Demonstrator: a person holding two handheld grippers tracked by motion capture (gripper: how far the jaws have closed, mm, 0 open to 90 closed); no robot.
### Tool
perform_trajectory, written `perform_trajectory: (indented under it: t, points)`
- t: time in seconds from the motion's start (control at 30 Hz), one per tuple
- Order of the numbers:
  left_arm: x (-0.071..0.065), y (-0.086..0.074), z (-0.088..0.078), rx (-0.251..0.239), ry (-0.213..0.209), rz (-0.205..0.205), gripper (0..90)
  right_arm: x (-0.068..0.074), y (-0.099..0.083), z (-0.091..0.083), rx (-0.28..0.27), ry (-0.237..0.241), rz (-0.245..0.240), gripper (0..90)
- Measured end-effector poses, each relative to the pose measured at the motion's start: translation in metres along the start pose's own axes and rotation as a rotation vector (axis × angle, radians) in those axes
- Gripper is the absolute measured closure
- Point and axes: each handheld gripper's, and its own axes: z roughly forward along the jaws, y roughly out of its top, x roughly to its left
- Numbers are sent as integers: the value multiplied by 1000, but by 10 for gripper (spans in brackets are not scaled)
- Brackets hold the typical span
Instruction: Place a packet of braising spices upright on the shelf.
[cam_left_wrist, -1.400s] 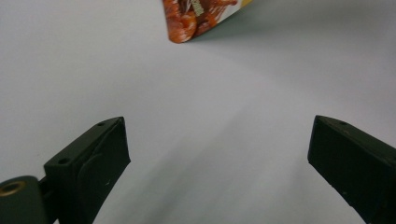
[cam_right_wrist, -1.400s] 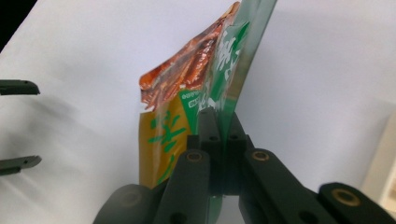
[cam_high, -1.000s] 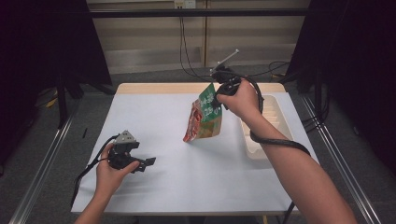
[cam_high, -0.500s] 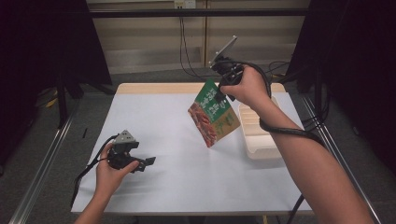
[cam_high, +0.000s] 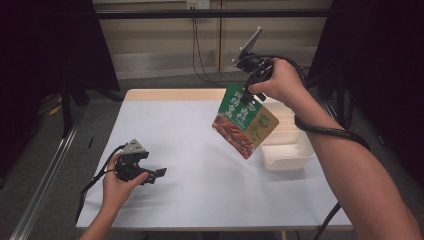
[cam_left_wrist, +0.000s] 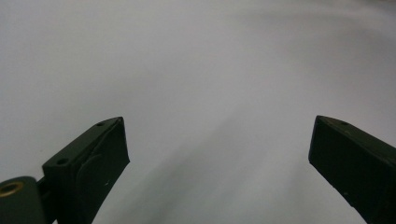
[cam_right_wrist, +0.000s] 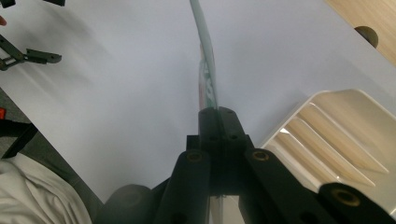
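Note:
A flat food pouch (cam_high: 244, 121), green at the top with a red-brown picture below, hangs tilted in the air above the table's right half. My right gripper (cam_high: 248, 93) is shut on the pouch's top edge, held high by the right hand. In the right gripper view the pouch (cam_right_wrist: 207, 70) runs edge-on from between the closed jaws of the right gripper (cam_right_wrist: 218, 112). My left gripper (cam_high: 159, 173) lies low on the table at the front left, held in the left hand. Its jaws stand wide apart over bare white table in the left gripper view, left gripper (cam_left_wrist: 219, 140) holding nothing.
A cream ribbed plastic tray (cam_high: 286, 147) sits on the white table (cam_high: 190, 145) at the right, just beyond the hanging pouch; its ribbed wall also fills the right of the right gripper view, tray (cam_right_wrist: 327, 135). A wooden strip (cam_high: 175, 94) borders the table's far edge. Cables trail from both grippers.
The right hand has lifted the pouch off the table and carried it up and toward the tray; the pouch now hangs tilted. The left hand and its gripper have stayed put.

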Motion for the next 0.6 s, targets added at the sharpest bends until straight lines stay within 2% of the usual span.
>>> perform_trajectory:
  t: [0.17,0.2,0.3,0.4,0.43,0.6]
  points:
    - [0,0,0,-2,-3,-5,46,1,-2,-3,18,4,-5,900]
    - [0,0,0,-3,1,-2,46,0,-3,-5,27,3,-26,900]
    - [0,0,0,-1,3,0,46,-1,-4,-8,26,18,-42,900]
    - [0,0,0,-4,3,-1,46,-2,-5,-11,29,17,-39,900]
    - [0,0,0,-4,1,-4,46,-3,-6,-11,24,31,-36,900]
    - [-1,0,0,-8,-1,-5,46,-4,-10,-17,43,30,-53,900]
